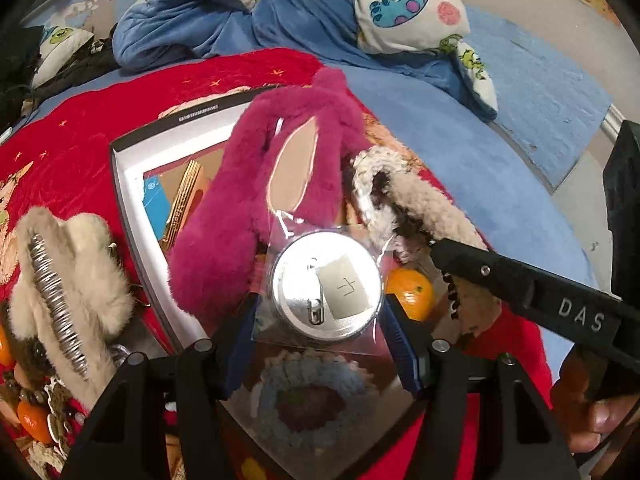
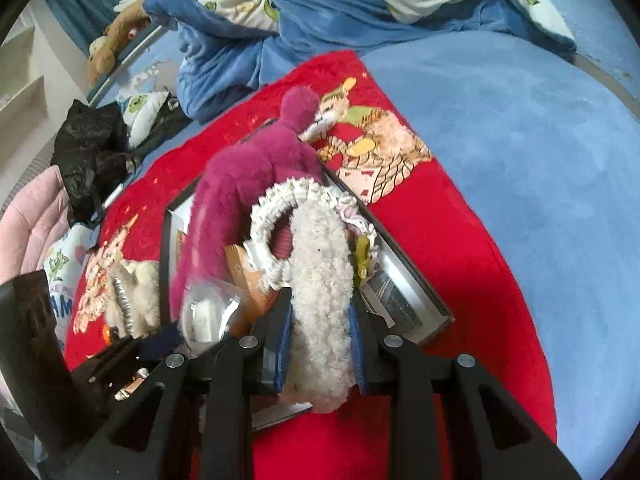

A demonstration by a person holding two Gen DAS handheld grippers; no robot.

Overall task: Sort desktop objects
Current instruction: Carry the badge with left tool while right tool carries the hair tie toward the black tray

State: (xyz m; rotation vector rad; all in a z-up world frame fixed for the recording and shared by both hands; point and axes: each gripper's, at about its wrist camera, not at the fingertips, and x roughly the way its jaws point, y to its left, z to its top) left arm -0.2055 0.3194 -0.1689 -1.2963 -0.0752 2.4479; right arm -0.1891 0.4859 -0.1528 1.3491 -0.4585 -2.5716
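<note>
Left wrist view: the left gripper had its fingers clenched on a bagged round badge held over the open box. A magenta plush headband already lay across the box; at nine o'clock a beige furry clip and tangerines waited on the red blanket, unsorted.

Right wrist view: the right gripper grasped a cream fleece headband between its fingers, above the box's near edge. Judging by this, sorting was about halfway, two items in hand.
</note>
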